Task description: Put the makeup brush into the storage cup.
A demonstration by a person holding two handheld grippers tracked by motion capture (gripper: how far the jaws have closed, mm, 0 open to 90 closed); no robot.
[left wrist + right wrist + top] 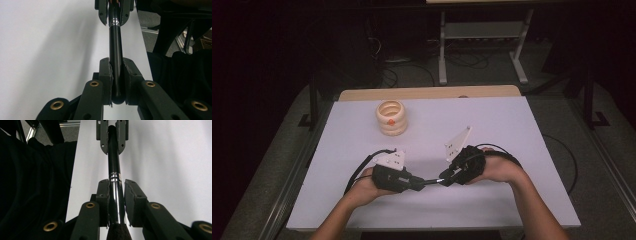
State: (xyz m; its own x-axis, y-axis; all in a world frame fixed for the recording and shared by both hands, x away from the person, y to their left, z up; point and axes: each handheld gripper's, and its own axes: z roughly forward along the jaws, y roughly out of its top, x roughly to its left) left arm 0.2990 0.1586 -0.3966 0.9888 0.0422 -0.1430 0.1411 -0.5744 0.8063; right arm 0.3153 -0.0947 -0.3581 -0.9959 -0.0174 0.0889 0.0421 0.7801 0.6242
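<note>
On table (492,120): stacked-ring holder (392,118), inside not visible.

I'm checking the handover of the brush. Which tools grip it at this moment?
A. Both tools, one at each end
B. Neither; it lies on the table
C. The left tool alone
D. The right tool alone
A: the left tool clamps the black handle of the brush, and the right tool closes on its shiny metal part near the bristles.
</note>
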